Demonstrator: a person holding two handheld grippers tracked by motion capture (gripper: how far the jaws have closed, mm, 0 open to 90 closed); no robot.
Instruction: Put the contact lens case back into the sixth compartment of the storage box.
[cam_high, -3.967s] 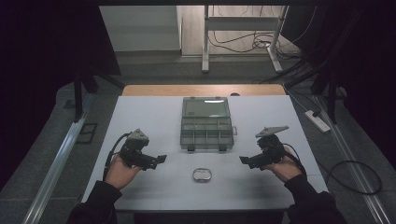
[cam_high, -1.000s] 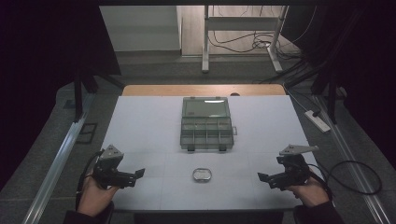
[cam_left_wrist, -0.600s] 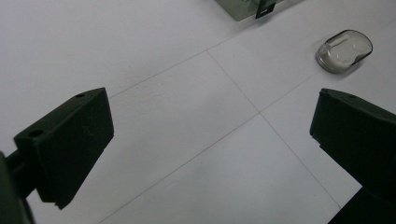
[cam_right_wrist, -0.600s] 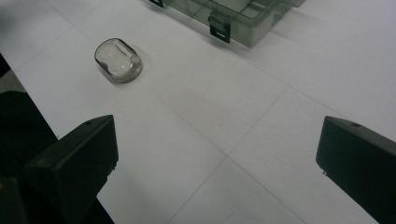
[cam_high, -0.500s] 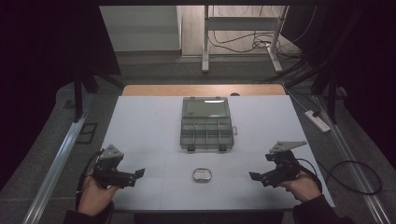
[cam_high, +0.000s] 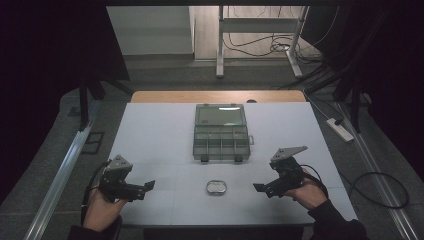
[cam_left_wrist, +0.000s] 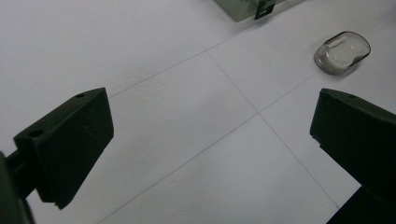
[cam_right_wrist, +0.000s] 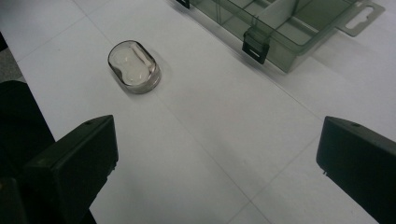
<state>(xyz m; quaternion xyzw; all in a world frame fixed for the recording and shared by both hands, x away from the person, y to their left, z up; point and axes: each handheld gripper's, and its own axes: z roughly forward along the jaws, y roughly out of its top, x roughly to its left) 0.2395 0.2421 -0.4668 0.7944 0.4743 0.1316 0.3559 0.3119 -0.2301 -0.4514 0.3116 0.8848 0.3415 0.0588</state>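
Note:
A small clear oval case (cam_high: 216, 187) lies on the white table (cam_high: 160, 130) near its front edge, also seen as the oval case (cam_right_wrist: 134, 66) and the oval case (cam_left_wrist: 342, 51). Behind it stands a grey compartment box (cam_high: 221, 133) with its lid open, the box (cam_right_wrist: 285, 28) showing dividers. My left gripper (cam_high: 148, 186) hovers open at the front left, well apart from the case. My right gripper (cam_high: 258, 188) is open to the right of the case, jaws pointing toward it. Nothing sits between the jaws of the left gripper (cam_left_wrist: 210, 149) or the right gripper (cam_right_wrist: 217, 158).
A wooden strip (cam_high: 217, 96) borders the table's far edge. On the floor lie a power strip (cam_high: 340, 130) at the right and cables (cam_high: 372, 190). A metal rail (cam_high: 60, 175) runs along the left side.
My right gripper has moved left and forward toward the oval case. My left gripper has held still over the last second, after both hands pulled back from the table's middle earlier.

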